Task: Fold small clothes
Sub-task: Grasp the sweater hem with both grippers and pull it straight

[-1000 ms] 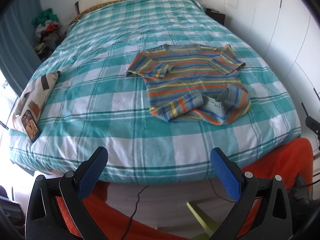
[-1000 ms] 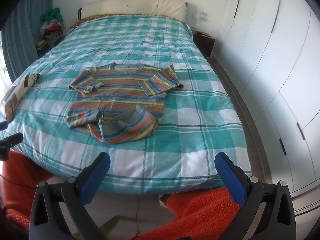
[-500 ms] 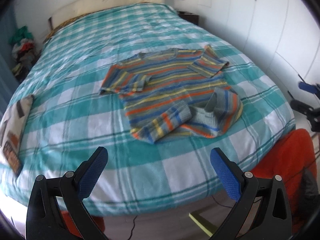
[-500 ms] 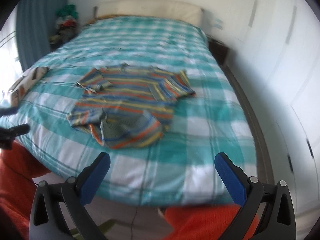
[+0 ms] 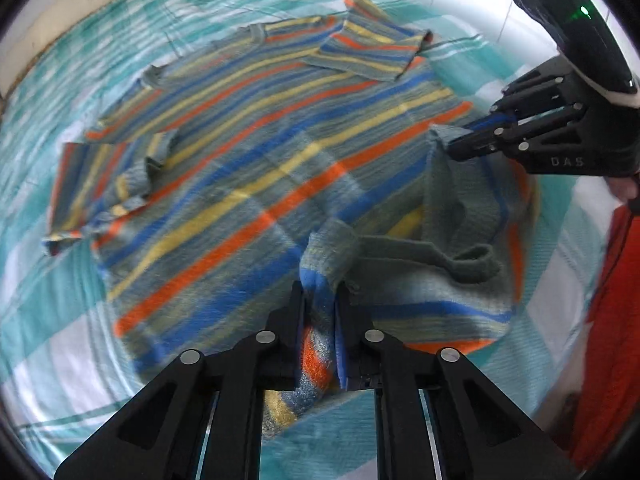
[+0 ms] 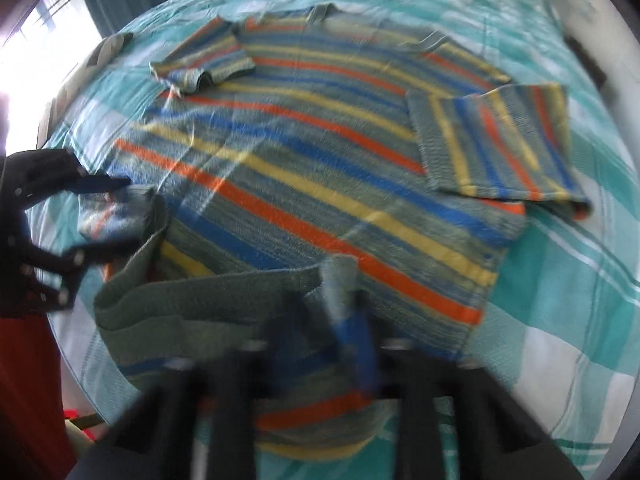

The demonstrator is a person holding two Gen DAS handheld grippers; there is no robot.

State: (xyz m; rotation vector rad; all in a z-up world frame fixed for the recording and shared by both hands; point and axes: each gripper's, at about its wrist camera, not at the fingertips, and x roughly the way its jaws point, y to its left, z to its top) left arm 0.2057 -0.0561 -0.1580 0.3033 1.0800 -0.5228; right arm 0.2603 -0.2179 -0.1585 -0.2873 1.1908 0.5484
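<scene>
A striped knit sweater (image 5: 256,152) (image 6: 320,152) lies flat on the teal checked bed cover (image 5: 60,320), both short sleeves folded in and the near hem rumpled. My left gripper (image 5: 322,304) points down at the hem's left part. Its jaws are closing, with a raised fold of striped fabric pinched between them. It also shows in the right wrist view as the left gripper (image 6: 128,210), with fabric in it. My right gripper (image 5: 456,138) (image 6: 340,308) is closing tight on the grey hem edge at the right. The right wrist view is blurred.
Teal checked cover (image 6: 580,300) surrounds the sweater on all sides. Orange-red cloth (image 5: 612,320) (image 6: 24,380) hangs past the bed's near edge. A hand (image 5: 624,188) holds the right gripper. The cream headboard (image 5: 80,12) is far behind.
Both grippers came down and forward from beyond the foot of the bed onto the sweater's near hem. Their jaws went from wide open to pinched on fabric.
</scene>
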